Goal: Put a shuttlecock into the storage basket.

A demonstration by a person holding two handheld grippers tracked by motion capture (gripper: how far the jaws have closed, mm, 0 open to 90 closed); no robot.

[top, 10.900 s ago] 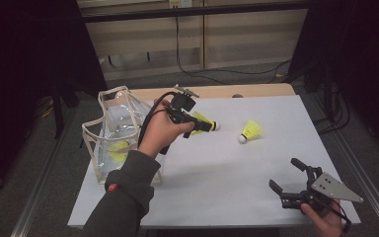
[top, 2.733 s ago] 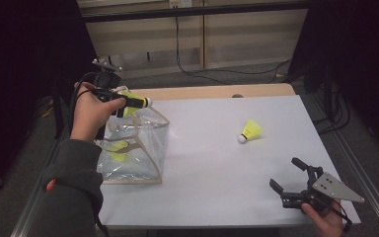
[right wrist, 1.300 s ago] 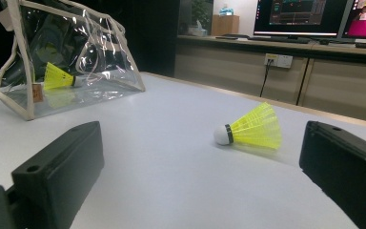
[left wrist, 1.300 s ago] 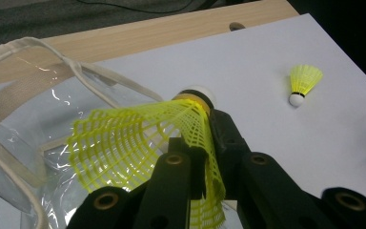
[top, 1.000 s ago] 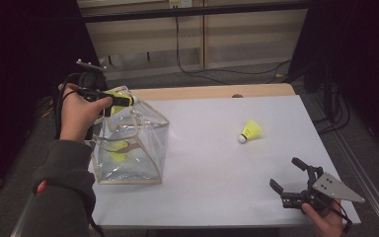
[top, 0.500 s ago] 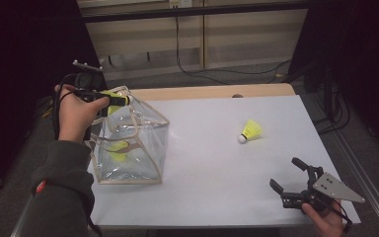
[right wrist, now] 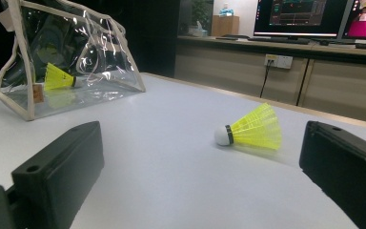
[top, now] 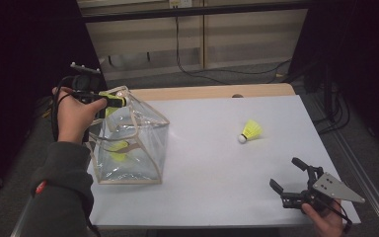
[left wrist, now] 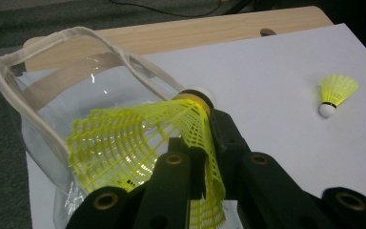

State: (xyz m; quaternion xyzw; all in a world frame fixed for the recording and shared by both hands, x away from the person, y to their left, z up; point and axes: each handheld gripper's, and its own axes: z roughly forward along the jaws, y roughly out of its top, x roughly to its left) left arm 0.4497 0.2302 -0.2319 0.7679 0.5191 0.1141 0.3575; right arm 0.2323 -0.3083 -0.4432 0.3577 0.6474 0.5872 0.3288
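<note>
Where the high view blurs, left hand-held gripper (left wrist: pixel 205 157) clamps shuttlecock (left wrist: pixel 143 143), bag rim (left wrist: pixel 43 43) beneath.

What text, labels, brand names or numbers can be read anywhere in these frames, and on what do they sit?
None can be read.
Monitors behind the table in the right gripper view: coloured on-screen content, too small and blurred to read.
Small brown tag on the clear bag: no legible print.
Yellow shuttlecock held in the left gripper, and the one on the table: no visible marking.
</note>
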